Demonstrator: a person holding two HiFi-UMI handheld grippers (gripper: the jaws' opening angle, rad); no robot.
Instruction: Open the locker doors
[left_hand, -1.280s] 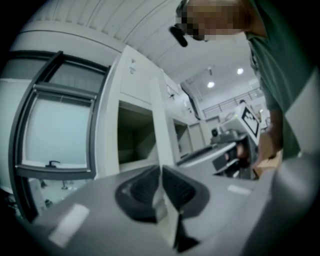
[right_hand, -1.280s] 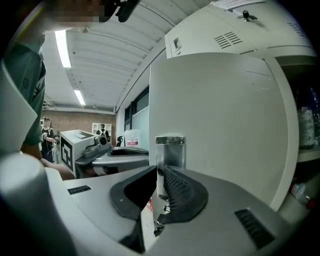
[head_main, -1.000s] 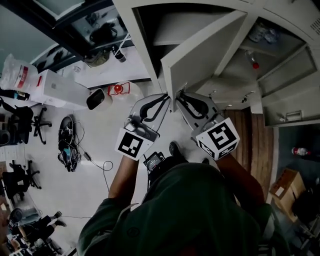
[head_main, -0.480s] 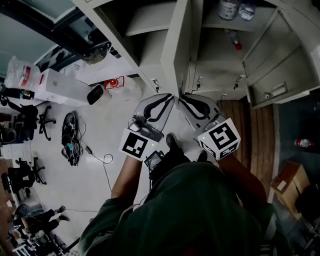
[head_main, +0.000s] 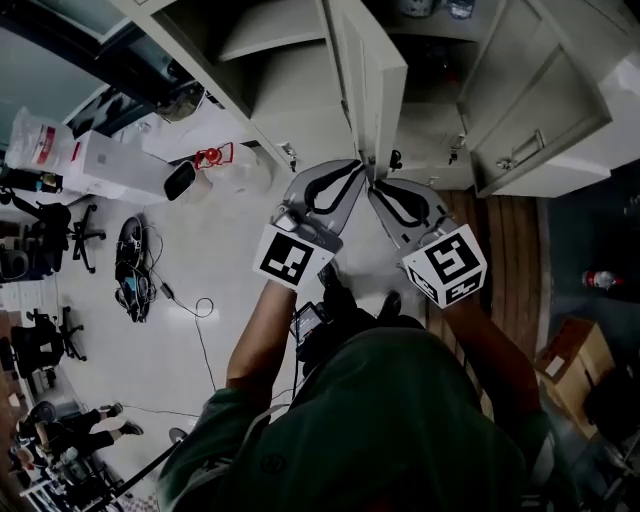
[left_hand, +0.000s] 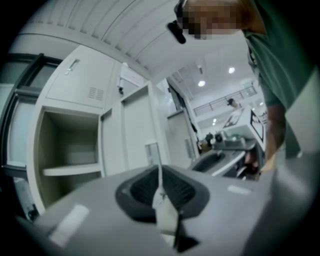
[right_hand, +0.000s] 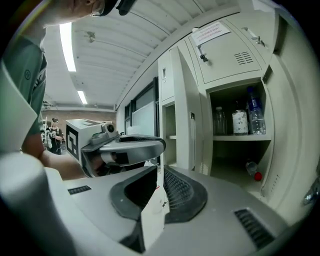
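Observation:
The beige lockers fill the top of the head view. A left compartment (head_main: 262, 40) with a shelf stands open. The middle door (head_main: 366, 75) is edge-on to me, and a right door (head_main: 540, 95) with a handle hangs wide open. My left gripper (head_main: 357, 171) and right gripper (head_main: 376, 189) are side by side, tips just below the middle door's lower edge, both shut with nothing between the jaws. In the left gripper view the shut left gripper (left_hand: 159, 172) faces the open compartment (left_hand: 70, 150). In the right gripper view the shut right gripper (right_hand: 161, 175) faces a compartment holding bottles (right_hand: 239, 121).
A red extinguisher (head_main: 208, 157) and white boxes (head_main: 110, 165) sit on the floor at left, with office chairs (head_main: 50, 245) and a cable heap (head_main: 135, 270). At right lie a cardboard box (head_main: 575, 375) and a bottle (head_main: 600, 278). An upper locker door (right_hand: 225, 50) is closed.
The middle door has swung from angled left to edge-on. Both grippers, still shut and together, have risen a little towards the lockers as my view shifted.

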